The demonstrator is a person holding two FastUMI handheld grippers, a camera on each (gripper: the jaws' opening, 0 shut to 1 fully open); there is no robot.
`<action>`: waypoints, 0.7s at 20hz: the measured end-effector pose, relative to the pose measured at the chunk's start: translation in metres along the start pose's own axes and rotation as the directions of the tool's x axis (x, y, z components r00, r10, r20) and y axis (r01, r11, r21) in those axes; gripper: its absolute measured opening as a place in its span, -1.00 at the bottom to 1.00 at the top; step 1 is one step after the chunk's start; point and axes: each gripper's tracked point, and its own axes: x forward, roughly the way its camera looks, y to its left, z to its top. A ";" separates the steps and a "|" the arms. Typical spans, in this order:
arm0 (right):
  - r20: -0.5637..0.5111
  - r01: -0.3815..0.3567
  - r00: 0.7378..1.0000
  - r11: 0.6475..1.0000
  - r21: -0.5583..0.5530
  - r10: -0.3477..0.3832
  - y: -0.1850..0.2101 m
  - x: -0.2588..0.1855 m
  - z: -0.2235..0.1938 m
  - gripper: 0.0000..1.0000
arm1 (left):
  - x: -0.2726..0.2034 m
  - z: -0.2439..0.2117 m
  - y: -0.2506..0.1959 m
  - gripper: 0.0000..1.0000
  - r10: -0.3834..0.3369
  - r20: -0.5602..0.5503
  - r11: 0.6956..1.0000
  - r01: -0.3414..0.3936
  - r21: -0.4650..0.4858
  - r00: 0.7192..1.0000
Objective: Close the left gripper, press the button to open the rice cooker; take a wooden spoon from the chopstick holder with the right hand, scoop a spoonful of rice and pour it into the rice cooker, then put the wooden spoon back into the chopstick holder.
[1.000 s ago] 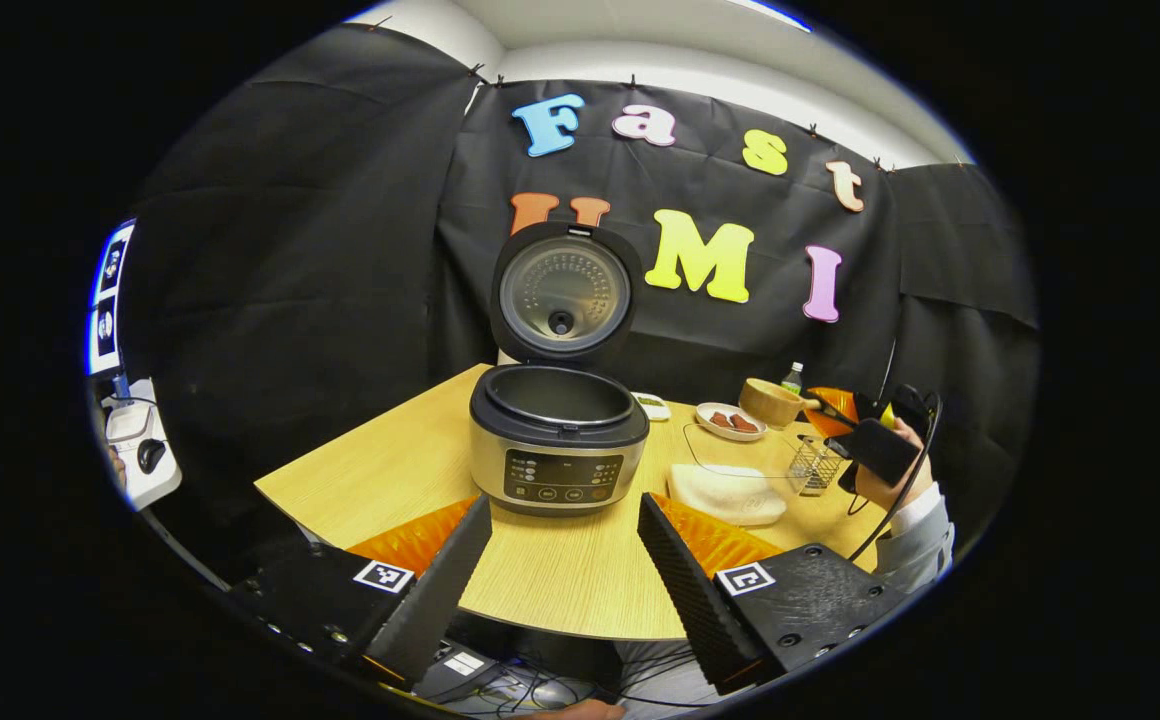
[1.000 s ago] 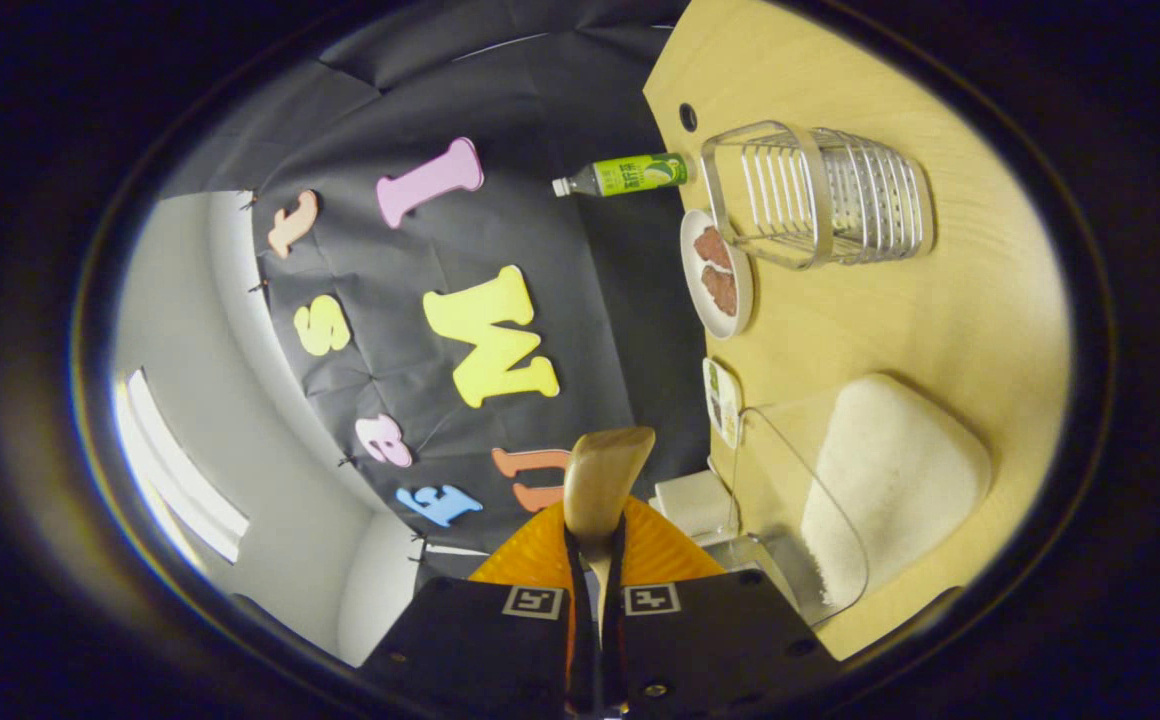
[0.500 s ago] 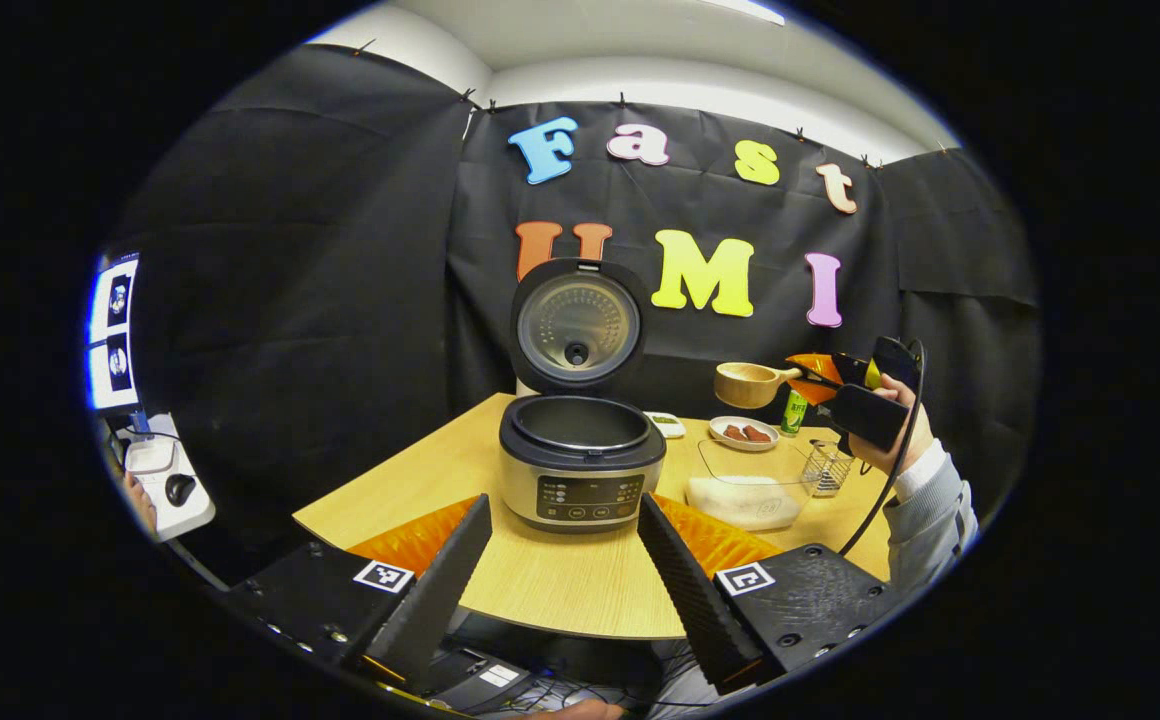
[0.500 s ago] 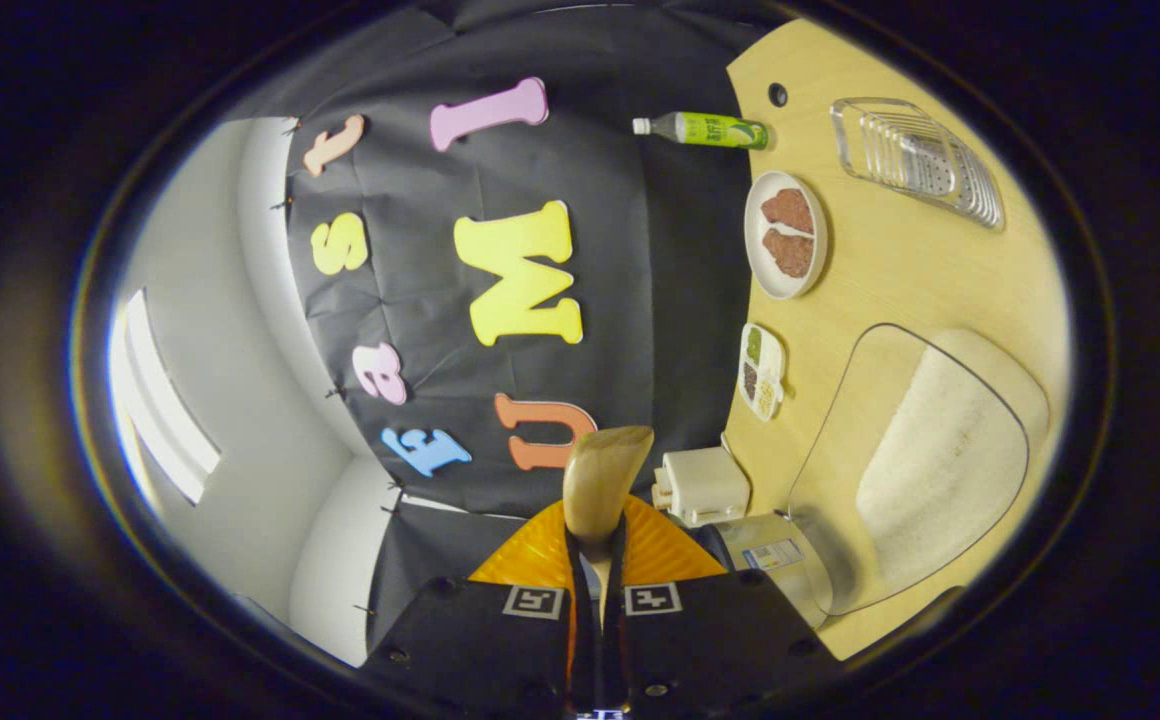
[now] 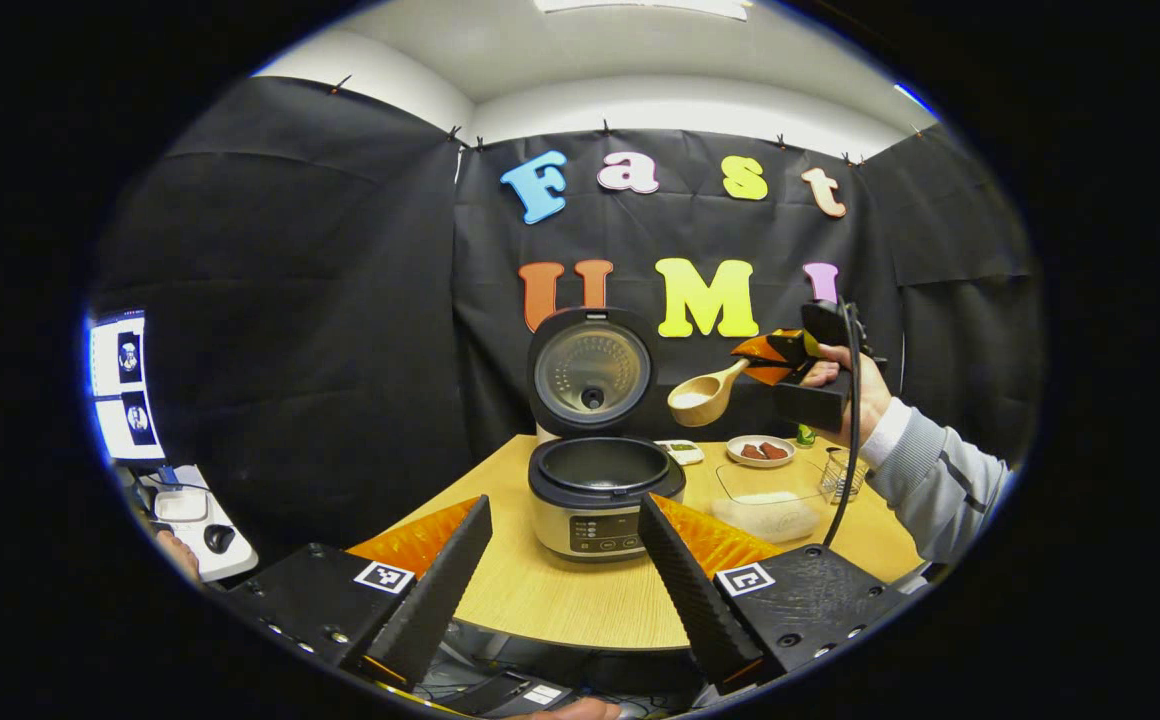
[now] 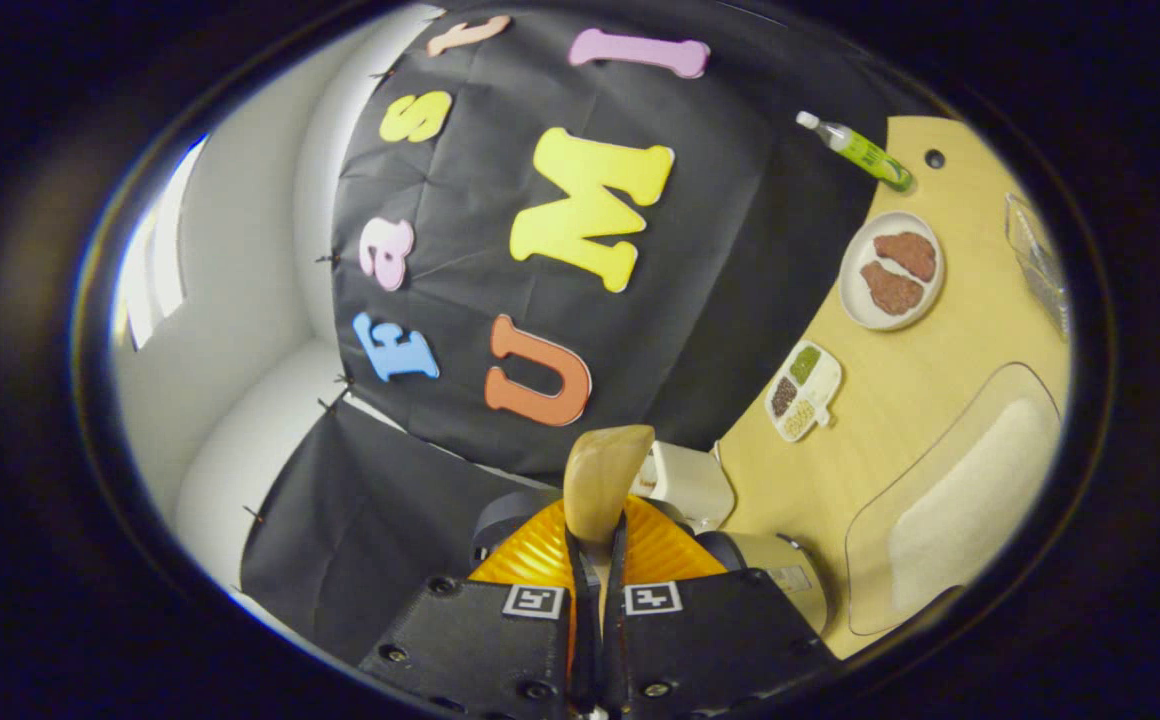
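The rice cooker (image 5: 600, 495) stands on the wooden table (image 5: 560, 600) with its round lid (image 5: 590, 370) raised upright and the pot showing dark inside. My left gripper (image 5: 560, 590) is open, held back from the cooker's front. A hand holds my right gripper (image 5: 790, 360) in the air to the right of the lid. It is shut on the handle of the wooden spoon (image 5: 705, 395), whose bowl carries white rice above the pot's right rim. In the right gripper view the spoon handle (image 6: 605, 480) rises from my shut right gripper (image 6: 595, 560).
A clear container of rice (image 5: 770, 505) lies right of the cooker, with the wire chopstick holder (image 5: 840, 475), a plate of brown pieces (image 5: 760, 450), a small divided dish (image 5: 680, 450) and a green bottle (image 5: 805, 435) behind. A monitor (image 5: 125, 385) stands far left.
The right gripper has lifted the spoon and carried it left, from over the rice container toward the cooker. The left gripper has drawn back, so the cooker looks smaller.
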 end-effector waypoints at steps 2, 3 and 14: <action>-0.017 -0.004 1.000 0.991 -0.134 0.002 0.018 0.013 -0.013 -0.82 | -0.001 0.002 0.004 0.89 0.003 0.009 1.000 -0.003 0.005 1.000; -0.017 0.005 1.000 0.982 -0.187 -0.008 0.022 0.020 -0.018 -0.83 | -0.003 0.004 0.006 0.89 0.007 0.014 1.000 -0.007 0.003 1.000; 0.023 0.068 0.997 0.799 -0.598 -0.068 0.038 0.051 -0.068 -0.82 | -0.010 0.005 0.019 0.89 0.020 0.034 1.000 -0.020 -0.018 0.999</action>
